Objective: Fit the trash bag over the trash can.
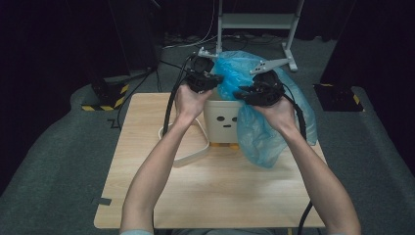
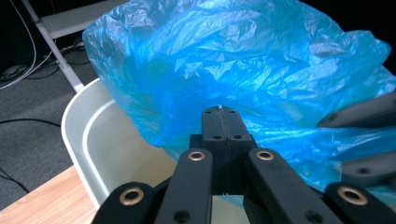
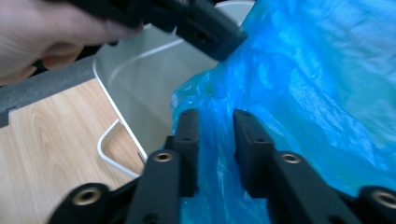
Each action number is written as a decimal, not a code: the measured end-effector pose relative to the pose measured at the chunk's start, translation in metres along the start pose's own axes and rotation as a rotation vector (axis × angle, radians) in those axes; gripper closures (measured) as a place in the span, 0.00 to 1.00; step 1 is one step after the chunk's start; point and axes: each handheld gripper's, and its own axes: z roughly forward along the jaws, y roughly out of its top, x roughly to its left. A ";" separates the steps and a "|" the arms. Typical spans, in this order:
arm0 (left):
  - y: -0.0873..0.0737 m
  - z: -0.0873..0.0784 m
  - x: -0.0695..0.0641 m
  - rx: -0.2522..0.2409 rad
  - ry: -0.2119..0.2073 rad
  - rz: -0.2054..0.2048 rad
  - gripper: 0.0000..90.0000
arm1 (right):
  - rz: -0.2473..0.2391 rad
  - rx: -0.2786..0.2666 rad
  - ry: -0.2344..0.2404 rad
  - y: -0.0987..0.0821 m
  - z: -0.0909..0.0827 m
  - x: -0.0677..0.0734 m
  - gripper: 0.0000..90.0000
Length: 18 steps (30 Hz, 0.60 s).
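- The blue plastic bag [image 1: 254,98] drapes over the white bin [image 1: 222,120], billowing above its rim and hanging down its right side.
- The left gripper [image 2: 219,116], at the bin's near rim, has its jaws pressed together on a fold of the bag.
- The right gripper [image 3: 215,140], just right of the bin's opening, has its jaws parted, with bag film loose between them.
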 end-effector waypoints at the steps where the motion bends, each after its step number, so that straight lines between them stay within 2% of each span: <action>1: 0.000 0.000 0.001 0.002 -0.006 0.000 1.00 | -0.002 -0.012 -0.013 0.000 -0.003 0.001 0.71; 7: 0.000 -0.003 0.000 -0.007 0.007 0.013 1.00 | 0.010 -0.087 -0.095 0.000 -0.026 -0.001 0.61; 11: -0.001 -0.004 0.001 -0.005 0.009 0.010 1.00 | 0.050 -0.121 -0.152 -0.003 -0.037 -0.011 0.54; 15: -0.001 -0.003 0.001 0.000 0.015 0.013 1.00 | 0.107 -0.116 -0.182 -0.011 -0.038 -0.024 0.52; 18: -0.001 -0.003 0.001 0.000 0.017 0.017 1.00 | 0.141 -0.098 -0.176 -0.017 -0.034 -0.033 0.55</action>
